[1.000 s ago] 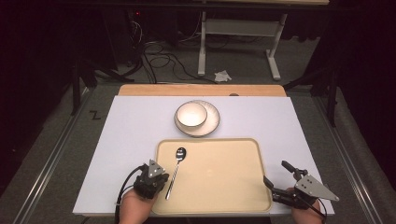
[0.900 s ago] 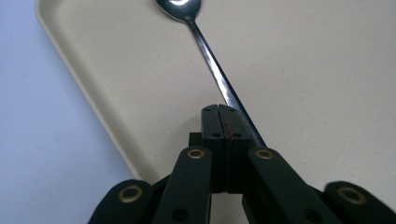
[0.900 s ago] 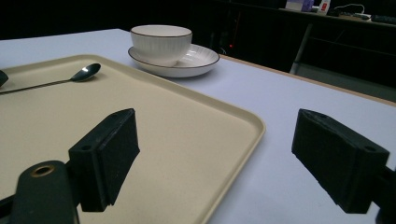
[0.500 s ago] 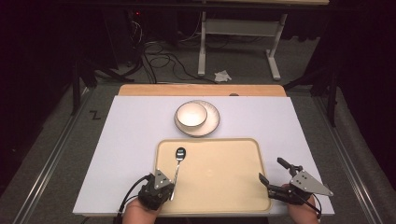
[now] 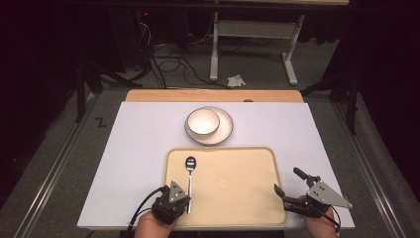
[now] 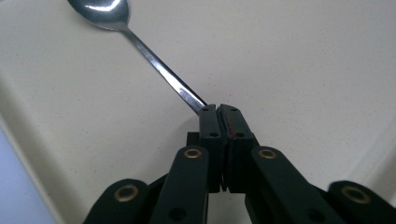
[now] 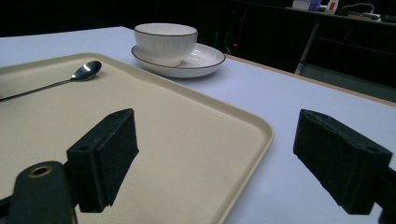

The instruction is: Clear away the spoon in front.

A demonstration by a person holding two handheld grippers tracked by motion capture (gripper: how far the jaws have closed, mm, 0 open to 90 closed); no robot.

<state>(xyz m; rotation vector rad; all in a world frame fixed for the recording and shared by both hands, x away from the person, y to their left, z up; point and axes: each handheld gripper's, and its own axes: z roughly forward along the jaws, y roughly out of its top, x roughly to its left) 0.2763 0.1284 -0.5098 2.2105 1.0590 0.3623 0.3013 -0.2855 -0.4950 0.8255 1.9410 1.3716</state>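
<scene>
Spoon of shiny steel (image 6: 154, 63) lies on the flat cream plastic tray (image 5: 242, 183), bowl end pointing away from the person, its handle tip pinched between the closed jaws of the left gripper (image 6: 219, 112) at the tray's near-left edge. The right gripper (image 5: 288, 184) rests at the tray's near-right corner, jaws spread wide on either side of the rim, holding nothing. Beyond the tray, a white ribbed bowl (image 5: 202, 121) sits on a white dark-rimmed plate (image 5: 225, 126) on the pale lilac counter (image 5: 138, 144).
</scene>
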